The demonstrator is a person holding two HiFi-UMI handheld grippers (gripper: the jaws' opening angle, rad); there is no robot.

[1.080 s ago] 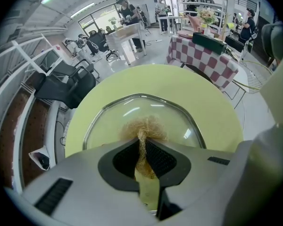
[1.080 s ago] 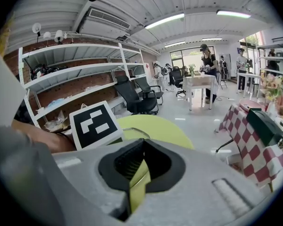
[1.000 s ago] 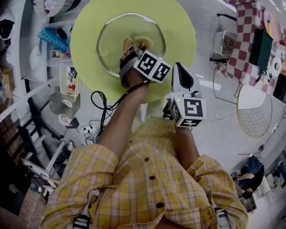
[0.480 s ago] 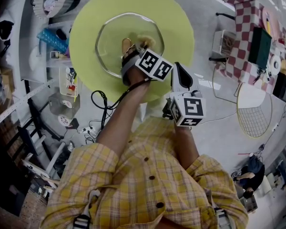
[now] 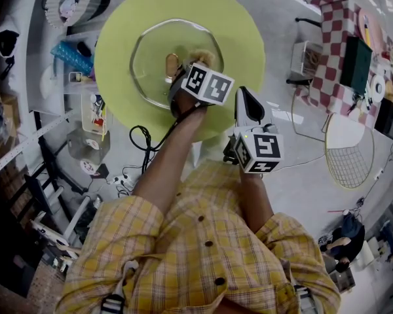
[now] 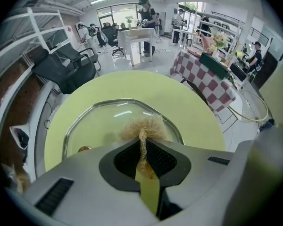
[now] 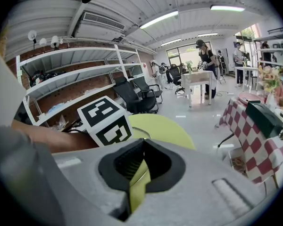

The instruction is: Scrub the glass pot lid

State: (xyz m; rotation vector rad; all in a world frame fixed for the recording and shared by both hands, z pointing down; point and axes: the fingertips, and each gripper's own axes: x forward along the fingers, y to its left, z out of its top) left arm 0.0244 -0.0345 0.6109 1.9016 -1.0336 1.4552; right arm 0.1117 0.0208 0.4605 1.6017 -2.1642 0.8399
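Observation:
The glass pot lid (image 5: 158, 51) lies flat in the middle of the round yellow-green table (image 5: 118, 18), its brown knob (image 5: 171, 63) near the centre. My left gripper (image 5: 196, 65) reaches over the lid's right half and is shut on a golden wire scrubber (image 5: 204, 57). In the left gripper view the scrubber (image 6: 144, 128) bulges out beyond the jaws, pressed on the lid (image 6: 104, 121). My right gripper (image 5: 244, 97) hovers at the table's near right edge, off the lid, jaws closed with nothing between them. The right gripper (image 7: 136, 175) looks past the left one's marker cube (image 7: 106, 119).
Shelving (image 5: 26, 110) with boxes and cables stands at the left of the table. A checkered-cloth table (image 5: 340, 51) and a wire basket (image 5: 350, 156) stand on the right. Office chairs (image 6: 70, 67) and people are farther off.
The left gripper has slid the scrubber a little to the right and away across the lid, and its marker cube has turned. The right gripper has stayed put.

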